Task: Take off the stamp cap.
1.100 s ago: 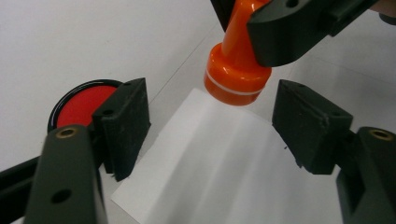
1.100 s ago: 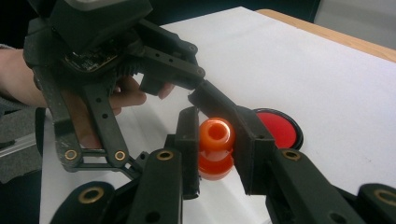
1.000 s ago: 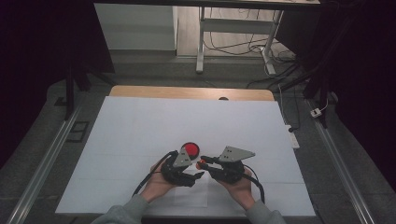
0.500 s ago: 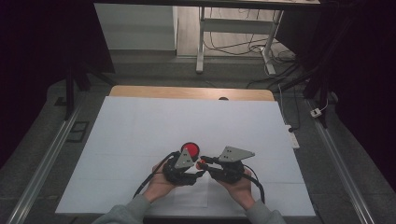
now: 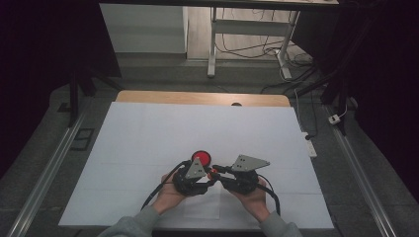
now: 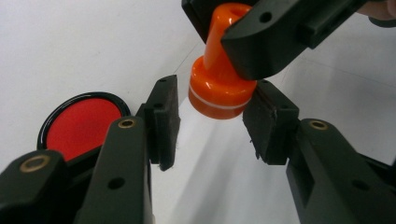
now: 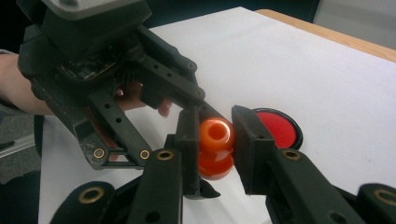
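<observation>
Orange stamp (image 6: 219, 79): handle clamped in the right gripper (image 7: 215, 140). The left gripper (image 6: 210, 123), jaws just closing, brackets its base without clear contact, beside the red ink pad (image 6: 81, 123); a handover or cap-pull seems imminent.

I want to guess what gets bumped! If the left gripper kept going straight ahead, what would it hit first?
Probably the orange stamp. The left gripper has been closing its jaws around the stamp's wide base, while the right gripper holds its handle. Depth is hard to judge.
</observation>
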Demonstrator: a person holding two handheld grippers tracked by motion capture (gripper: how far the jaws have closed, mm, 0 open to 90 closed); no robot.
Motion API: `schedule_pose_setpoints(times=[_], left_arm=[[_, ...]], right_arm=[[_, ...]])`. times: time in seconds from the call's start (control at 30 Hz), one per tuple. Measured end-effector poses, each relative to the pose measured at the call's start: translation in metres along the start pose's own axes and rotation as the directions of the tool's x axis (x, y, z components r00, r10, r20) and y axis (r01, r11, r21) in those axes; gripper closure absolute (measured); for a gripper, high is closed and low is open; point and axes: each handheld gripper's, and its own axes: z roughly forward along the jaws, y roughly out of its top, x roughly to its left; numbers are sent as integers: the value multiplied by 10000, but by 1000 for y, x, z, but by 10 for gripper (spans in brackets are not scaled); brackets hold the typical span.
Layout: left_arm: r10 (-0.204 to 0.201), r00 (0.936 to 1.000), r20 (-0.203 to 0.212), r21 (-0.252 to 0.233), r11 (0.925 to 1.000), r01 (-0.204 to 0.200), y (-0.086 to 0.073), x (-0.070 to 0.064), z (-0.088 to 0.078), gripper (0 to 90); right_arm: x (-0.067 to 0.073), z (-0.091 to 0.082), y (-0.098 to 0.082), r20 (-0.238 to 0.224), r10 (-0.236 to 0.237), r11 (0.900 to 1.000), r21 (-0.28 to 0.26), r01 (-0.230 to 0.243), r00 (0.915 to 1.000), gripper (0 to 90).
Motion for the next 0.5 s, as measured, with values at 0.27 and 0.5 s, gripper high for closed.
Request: schedule_pose_setpoints(times=[0.27, 0.5], left_arm=[[40, 10000, 34, 71, 10000, -40, 0, 0, 1, 561], [118, 9999, 43, 55, 9999, -118, 0, 0, 1, 617]], right_arm=[[0, 0, 0, -29, -24, 10000, -22, 24, 10000, 718], [1, 1, 0, -54, -51, 10000, -13, 51, 10000, 718]])
